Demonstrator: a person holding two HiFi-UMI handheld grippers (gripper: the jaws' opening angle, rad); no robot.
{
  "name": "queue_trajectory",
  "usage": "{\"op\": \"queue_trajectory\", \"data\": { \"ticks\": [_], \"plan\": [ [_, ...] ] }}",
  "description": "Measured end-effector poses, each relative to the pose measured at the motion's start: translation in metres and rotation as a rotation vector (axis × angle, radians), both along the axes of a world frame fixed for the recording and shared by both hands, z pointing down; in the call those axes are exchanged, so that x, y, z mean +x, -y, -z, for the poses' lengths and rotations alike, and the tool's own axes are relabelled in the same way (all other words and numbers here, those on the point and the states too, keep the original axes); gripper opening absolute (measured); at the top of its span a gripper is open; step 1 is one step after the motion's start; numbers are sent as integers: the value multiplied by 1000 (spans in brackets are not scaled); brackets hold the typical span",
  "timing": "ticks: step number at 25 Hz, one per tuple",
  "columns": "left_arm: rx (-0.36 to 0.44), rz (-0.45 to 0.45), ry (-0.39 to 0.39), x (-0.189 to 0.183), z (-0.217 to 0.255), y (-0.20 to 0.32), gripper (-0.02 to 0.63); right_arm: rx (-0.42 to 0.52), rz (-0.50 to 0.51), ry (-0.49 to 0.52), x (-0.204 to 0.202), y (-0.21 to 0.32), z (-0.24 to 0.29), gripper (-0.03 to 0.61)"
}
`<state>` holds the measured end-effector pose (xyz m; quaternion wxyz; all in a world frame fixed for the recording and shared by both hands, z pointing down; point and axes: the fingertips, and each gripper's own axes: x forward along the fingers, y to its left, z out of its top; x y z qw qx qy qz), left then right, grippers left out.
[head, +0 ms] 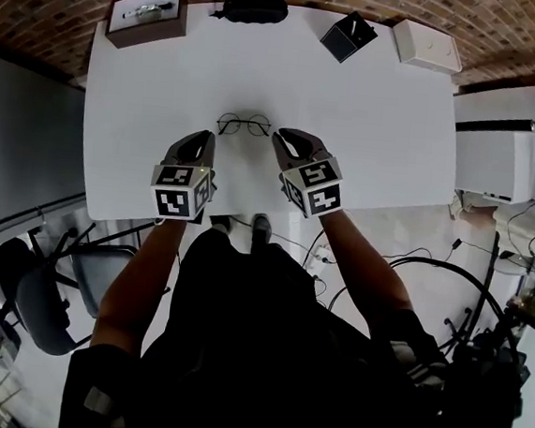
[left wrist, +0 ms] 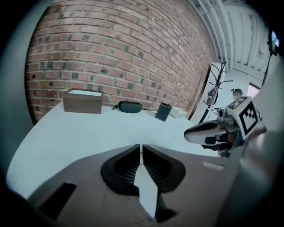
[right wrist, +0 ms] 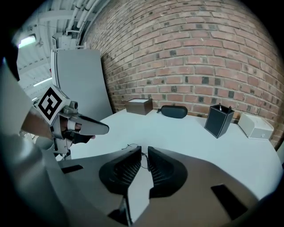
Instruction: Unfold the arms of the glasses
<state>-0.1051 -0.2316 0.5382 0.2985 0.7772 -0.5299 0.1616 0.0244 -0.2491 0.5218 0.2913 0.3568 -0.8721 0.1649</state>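
Thin round wire-rimmed glasses (head: 244,124) lie folded on the white table (head: 147,93), near its front middle. My left gripper (head: 204,140) hovers just left of them and nearer the table's front edge, jaws shut and empty. My right gripper (head: 285,140) hovers just to their right, also shut with nothing held. In the right gripper view a bit of the thin wire frame (right wrist: 129,145) shows just beyond the shut jaws (right wrist: 144,153). The left gripper view shows its shut jaws (left wrist: 141,150) over the table, with the other gripper (left wrist: 208,131) to the right.
Along the table's far edge stand a brown box (head: 146,14), a black glasses case (head: 254,9), a black square holder (head: 348,35) and a white box (head: 427,45). A brick wall rises behind. A chair (head: 54,282) sits lower left; cables lie on the floor at right.
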Motion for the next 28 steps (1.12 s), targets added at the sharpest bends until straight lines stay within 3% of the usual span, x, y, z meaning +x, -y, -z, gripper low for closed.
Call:
{"op": "queue_trajectory", "data": {
  "ticks": [4, 7, 13, 16, 24, 28],
  "plan": [
    [-18, -34, 20, 7, -17, 4, 16, -47, 4, -23, -4, 1, -26, 9],
    [-58, -60, 21, 12, -34, 7, 82, -86, 11, -38, -5, 2, -42, 11],
    [-110, -100, 14, 16, -61, 12, 111, -126, 10, -65, -2, 6, -71, 16],
    [-133, -103, 25, 16, -73, 13, 117, -152, 7, -80, -3, 5, -82, 76],
    [-169, -139, 9, 26, -89, 18, 117, -168, -1, -125, -4, 8, -105, 80],
    [-197, -159, 38, 28, -96, 14, 117, -174, -11, -128, -4, 9, -109, 80]
  ]
}}
